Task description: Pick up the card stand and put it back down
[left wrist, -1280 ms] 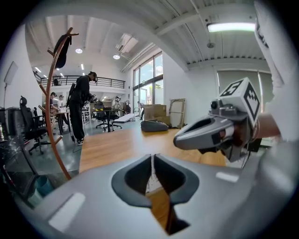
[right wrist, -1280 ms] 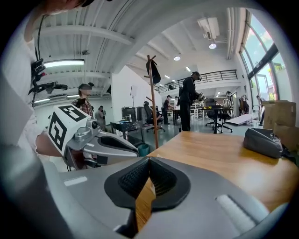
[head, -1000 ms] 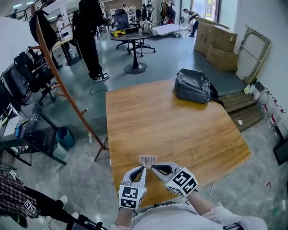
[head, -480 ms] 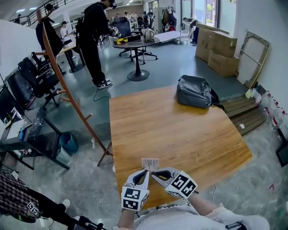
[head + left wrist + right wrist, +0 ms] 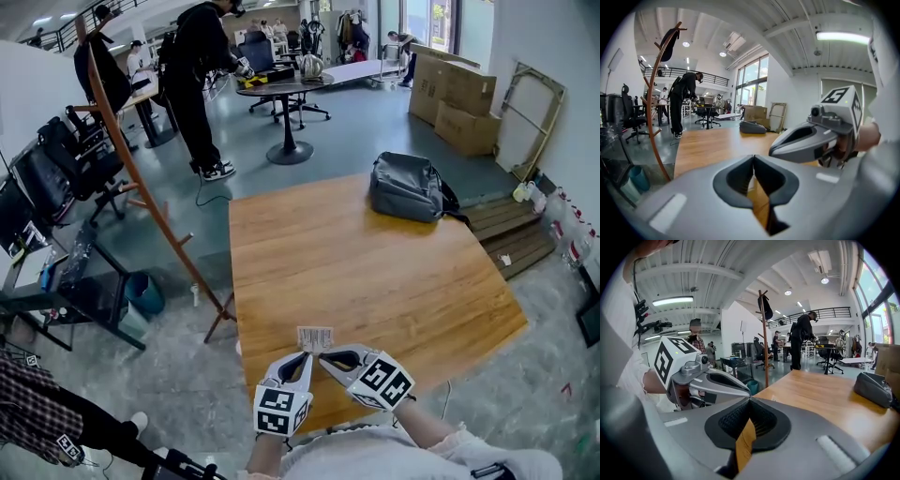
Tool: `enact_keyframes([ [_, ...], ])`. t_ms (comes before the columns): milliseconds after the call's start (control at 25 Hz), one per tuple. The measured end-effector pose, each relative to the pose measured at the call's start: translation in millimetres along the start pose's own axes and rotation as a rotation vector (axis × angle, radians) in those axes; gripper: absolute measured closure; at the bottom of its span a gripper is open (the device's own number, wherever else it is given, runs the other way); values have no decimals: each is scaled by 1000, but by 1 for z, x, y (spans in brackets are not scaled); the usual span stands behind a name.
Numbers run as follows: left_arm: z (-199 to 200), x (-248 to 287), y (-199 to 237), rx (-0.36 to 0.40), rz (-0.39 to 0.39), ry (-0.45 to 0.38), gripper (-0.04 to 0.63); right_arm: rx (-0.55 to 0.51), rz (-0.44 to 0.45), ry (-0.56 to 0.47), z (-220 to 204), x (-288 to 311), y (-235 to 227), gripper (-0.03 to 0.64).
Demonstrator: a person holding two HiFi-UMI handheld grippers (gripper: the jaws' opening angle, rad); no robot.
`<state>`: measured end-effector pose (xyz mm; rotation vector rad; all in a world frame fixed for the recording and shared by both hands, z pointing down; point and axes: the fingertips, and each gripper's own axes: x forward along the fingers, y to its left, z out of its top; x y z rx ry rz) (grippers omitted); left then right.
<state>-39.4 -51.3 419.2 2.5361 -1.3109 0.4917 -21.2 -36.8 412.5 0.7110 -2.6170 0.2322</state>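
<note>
- The card stand [image 5: 315,337] stands on the wooden table [image 5: 375,272], close to its near edge. It is a small white card with dark printed lines that are too small to read.
- The left gripper [image 5: 306,355] has its tips at 7 o'clock of the card and the right gripper [image 5: 323,353] has its tips at 5 o'clock, both just beside it. I cannot tell whether either touches it.
- Each gripper's own view shows its jaws pressed together with nothing between them.
- The only other print nearby is the black-and-white square pattern on each gripper's cube.
- Only the head view shows the card stand. Each gripper view shows the other gripper beside it and bare wood ahead.
- A grey backpack [image 5: 408,187] lies at 1 o'clock from the card, at the table's far edge.
- A wooden coat rack [image 5: 138,178] leans at 10 o'clock, off the table.
- At 11 o'clock a person in black [image 5: 197,75] stands by a round table [image 5: 281,89].
- Cardboard boxes [image 5: 459,98] sit at 1 o'clock by the wall, with no print legible.
- The right gripper view alone shows a person in a checked shirt [image 5: 696,341] at 9 o'clock.
</note>
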Motion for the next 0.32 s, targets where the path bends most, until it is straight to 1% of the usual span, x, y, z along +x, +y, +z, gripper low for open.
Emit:
enact_keyframes([
  [320,0,4,-1,7,-5,-4,584,3,4,3,-3,2,-4,617],
])
